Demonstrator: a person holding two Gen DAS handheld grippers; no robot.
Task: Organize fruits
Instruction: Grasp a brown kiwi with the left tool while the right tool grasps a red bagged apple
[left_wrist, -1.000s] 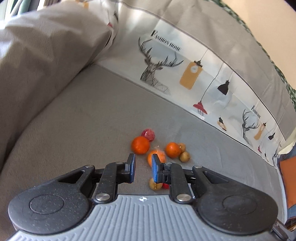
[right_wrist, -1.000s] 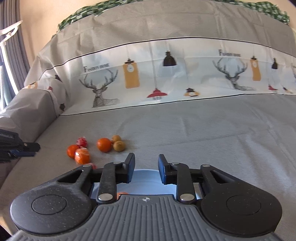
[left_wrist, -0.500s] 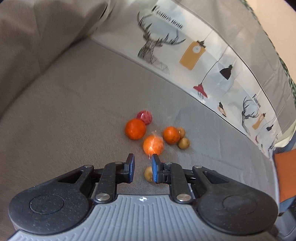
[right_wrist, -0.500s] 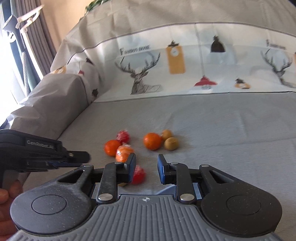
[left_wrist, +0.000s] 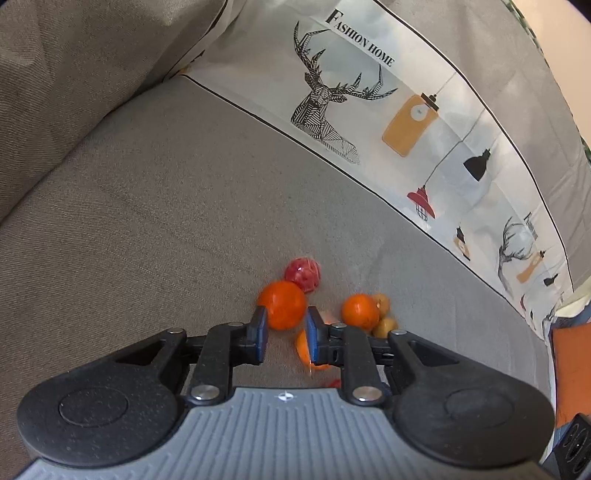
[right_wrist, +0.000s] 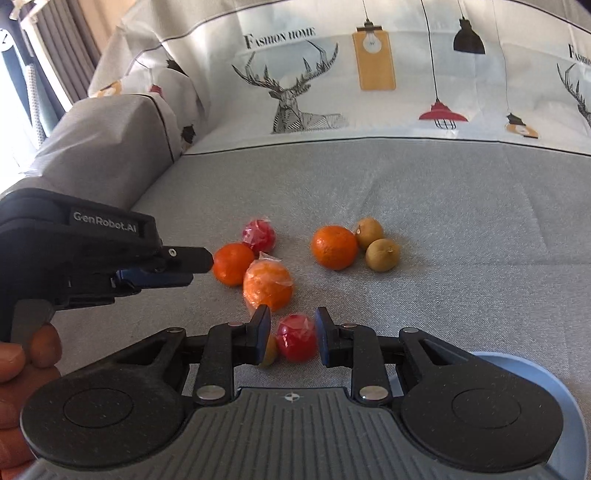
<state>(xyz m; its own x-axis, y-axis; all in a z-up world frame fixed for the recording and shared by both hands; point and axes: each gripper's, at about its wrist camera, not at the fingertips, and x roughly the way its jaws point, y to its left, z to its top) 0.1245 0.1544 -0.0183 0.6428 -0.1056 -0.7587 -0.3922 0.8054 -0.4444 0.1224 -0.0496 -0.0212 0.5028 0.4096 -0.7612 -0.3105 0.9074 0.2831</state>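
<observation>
**Mara:** Left gripper (left_wrist: 283, 334) first: its jaws are opening, with nothing between them yet. The bare orange (left_wrist: 282, 304) sits just past the tips. Right gripper (right_wrist: 291, 339) stands at a narrow gap with the near red fruit (right_wrist: 296, 336) lined up between the pads (right_wrist: 263, 332), though I can't tell whether it is down at the fruit's level or whether the pads touch it.

**Jon:** What could go wrong?

**Mara:** I'd say rolling. These fruits are round and lie on soft sofa fabric (right_wrist: 443, 221); a pad nudging one off-centre could send it into its neighbours. The wrapped orange (right_wrist: 267, 284) touches the bare one, so the left tips may catch its film. Both grippers also work the same small cluster and could bump.

**Jon:** And the container?

**Mara:** Blue bowl (right_wrist: 535, 373), near the right gripper; only its rim shows, so its contents are hidden. The second orange (right_wrist: 334, 246), two brown fruits (right_wrist: 382, 254) and far red fruit (right_wrist: 258, 233) lie loose on the seat.
</observation>
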